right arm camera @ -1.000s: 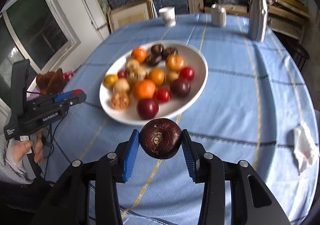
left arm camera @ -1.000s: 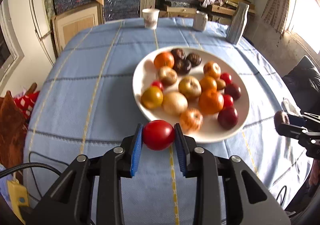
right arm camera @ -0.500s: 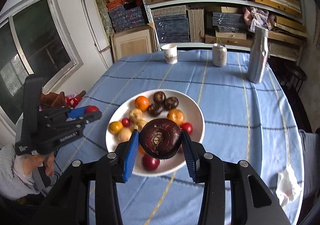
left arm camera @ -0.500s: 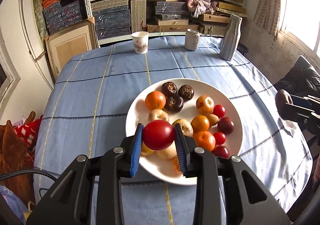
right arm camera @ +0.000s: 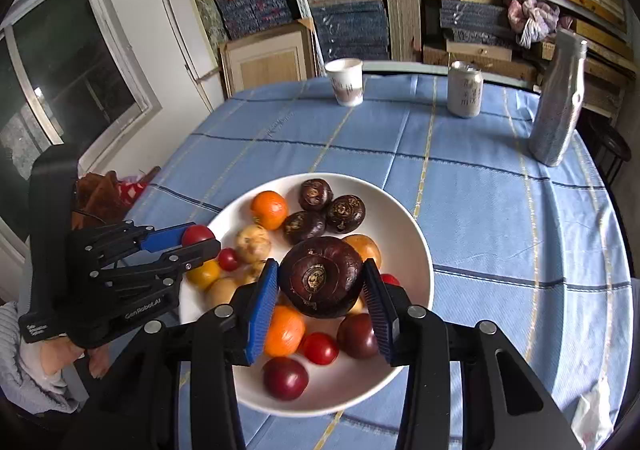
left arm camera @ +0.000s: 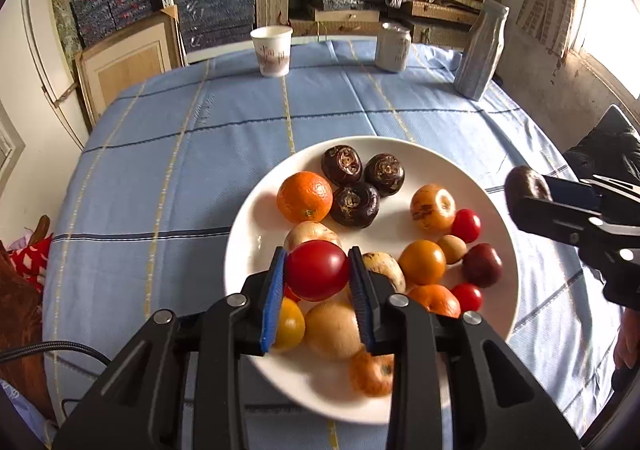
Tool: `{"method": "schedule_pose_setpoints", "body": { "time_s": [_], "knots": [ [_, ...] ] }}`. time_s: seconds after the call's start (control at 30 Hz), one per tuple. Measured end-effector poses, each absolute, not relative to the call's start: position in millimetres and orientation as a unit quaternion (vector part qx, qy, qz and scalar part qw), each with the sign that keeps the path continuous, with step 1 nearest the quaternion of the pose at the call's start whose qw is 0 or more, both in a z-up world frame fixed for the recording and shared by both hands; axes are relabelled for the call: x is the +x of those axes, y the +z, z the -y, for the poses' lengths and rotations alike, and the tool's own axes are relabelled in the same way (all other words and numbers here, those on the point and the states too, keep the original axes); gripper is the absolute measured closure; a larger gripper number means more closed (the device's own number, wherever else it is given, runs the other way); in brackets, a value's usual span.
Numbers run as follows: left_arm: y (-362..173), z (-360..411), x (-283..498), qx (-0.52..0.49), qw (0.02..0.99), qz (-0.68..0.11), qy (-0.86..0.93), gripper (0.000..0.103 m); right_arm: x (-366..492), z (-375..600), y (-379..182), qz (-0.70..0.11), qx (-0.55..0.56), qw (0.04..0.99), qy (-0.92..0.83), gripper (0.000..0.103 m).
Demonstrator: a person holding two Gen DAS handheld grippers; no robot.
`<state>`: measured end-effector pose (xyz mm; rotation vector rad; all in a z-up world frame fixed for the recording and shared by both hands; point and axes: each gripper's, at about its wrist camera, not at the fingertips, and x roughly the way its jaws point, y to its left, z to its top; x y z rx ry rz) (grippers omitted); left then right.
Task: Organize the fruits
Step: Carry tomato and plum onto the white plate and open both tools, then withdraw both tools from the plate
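Note:
A white plate (left arm camera: 420, 154) holds several fruits: oranges, red tomatoes, dark water chestnuts, yellow and brown ones. My left gripper (left arm camera: 318, 272) is shut on a red tomato (left arm camera: 316, 270) above the plate's near left part. My right gripper (right arm camera: 320, 284) is shut on a dark water chestnut (right arm camera: 322, 276) above the plate (right arm camera: 404, 218) in the right wrist view. The right gripper also shows in the left wrist view (left arm camera: 528, 186) beside the plate's right rim. The left gripper shows in the right wrist view (right arm camera: 196, 238) over the plate's left rim.
The table has a blue checked cloth (left arm camera: 180, 170). At its far edge stand a paper cup (left arm camera: 272, 50), a can (left arm camera: 392, 46) and a grey bottle (left arm camera: 480, 50). A crumpled white tissue (right arm camera: 592, 414) lies at the near right. Shelves of stacked boxes are behind.
Both grippers have risen and moved forward over the plate, each still holding its fruit. The plate now lies under the fingers in both views.

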<state>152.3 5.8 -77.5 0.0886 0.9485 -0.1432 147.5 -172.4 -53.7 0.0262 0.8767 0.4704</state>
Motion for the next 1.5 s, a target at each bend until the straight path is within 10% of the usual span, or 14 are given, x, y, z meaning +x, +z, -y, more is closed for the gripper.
{"method": "schedule_pose_setpoints", "body": {
  "time_s": [0.83, 1.5],
  "knots": [
    [-123, 41, 215, 0.04, 0.857, -0.499, -0.121, 0.072, 236, 164, -108, -0.451, 0.022, 0.868, 0.207, 0.06],
    [-106, 44, 202, 0.043, 0.866, -0.487, -0.104, 0.022, 220, 180, -95, -0.45, 0.044, 0.871, 0.191, 0.04]
  ]
}}
